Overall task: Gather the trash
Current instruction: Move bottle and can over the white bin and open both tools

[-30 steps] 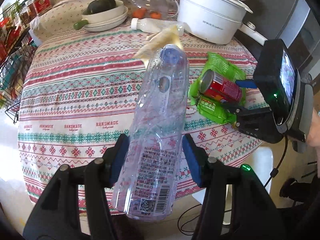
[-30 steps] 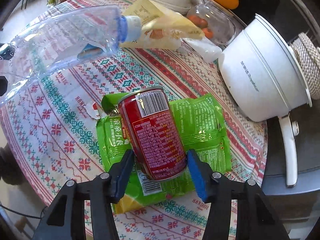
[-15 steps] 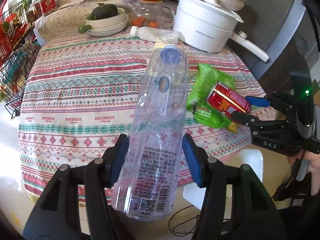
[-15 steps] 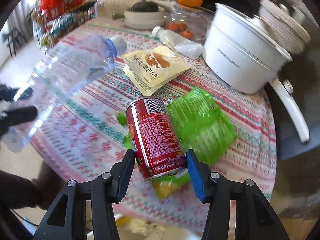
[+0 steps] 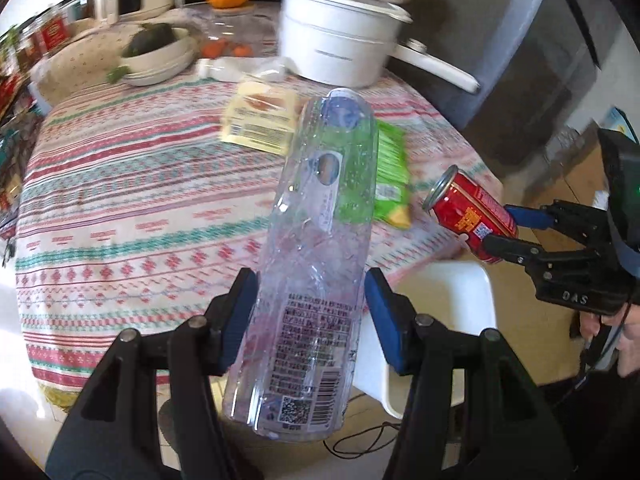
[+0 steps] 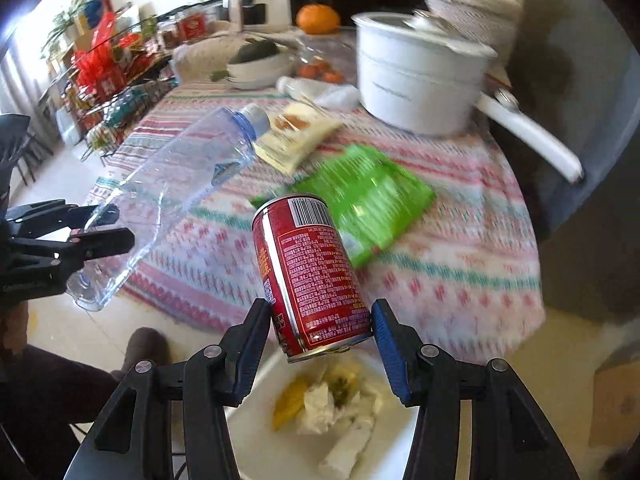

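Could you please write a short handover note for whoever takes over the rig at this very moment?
Left gripper: shut on the clear plastic bottle, held off the table near its edge.
Right gripper: shut on the red can, held over the white bin, which already has scraps inside.
Done: bottle and can are both lifted off the table.
Left: drop the can into the bin, then the bottle. The green wrapper and the yellow packet lie on the striped tablecloth and likely go next. The pot, bowl and fruit at the back look like they are not trash.
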Demonstrator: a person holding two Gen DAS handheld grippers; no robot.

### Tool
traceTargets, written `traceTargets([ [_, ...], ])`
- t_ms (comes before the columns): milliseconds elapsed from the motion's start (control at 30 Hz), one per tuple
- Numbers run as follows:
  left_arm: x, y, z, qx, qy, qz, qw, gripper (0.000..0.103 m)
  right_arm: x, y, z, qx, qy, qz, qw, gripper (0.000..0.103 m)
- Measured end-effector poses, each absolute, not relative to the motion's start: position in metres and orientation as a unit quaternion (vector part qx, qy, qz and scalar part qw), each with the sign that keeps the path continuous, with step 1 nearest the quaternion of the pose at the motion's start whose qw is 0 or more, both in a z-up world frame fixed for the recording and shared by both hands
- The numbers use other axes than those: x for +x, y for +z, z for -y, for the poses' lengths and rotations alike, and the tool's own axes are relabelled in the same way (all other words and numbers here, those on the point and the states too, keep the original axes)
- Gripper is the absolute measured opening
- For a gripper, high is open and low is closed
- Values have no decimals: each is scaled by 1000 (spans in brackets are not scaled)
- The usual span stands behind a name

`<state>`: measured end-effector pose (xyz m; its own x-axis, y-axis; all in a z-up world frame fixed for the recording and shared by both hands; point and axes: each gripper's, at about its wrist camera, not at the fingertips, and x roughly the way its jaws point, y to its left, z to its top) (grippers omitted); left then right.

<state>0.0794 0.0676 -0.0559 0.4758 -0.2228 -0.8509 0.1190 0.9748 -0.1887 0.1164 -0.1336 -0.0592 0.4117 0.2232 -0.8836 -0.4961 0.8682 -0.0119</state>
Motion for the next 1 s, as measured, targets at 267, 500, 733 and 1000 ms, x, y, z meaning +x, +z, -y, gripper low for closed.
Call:
traceTargets([
  [267,62,-68,-18,-21,-179,-524,832,58,86,-65,186,-88,208,-536,813,53],
  [500,52,-95,23,-9,-225,-550,804,58,65,-93,216,-88,195,-580,786,53],
  [733,57,-123,48,1,-236,-562,793,58,57,-116,246,-83,167,-621,761,53],
  [1000,57,-140,62,-6,-248,-570,783,59,56,-121,257,-78,168,-636,749,37],
])
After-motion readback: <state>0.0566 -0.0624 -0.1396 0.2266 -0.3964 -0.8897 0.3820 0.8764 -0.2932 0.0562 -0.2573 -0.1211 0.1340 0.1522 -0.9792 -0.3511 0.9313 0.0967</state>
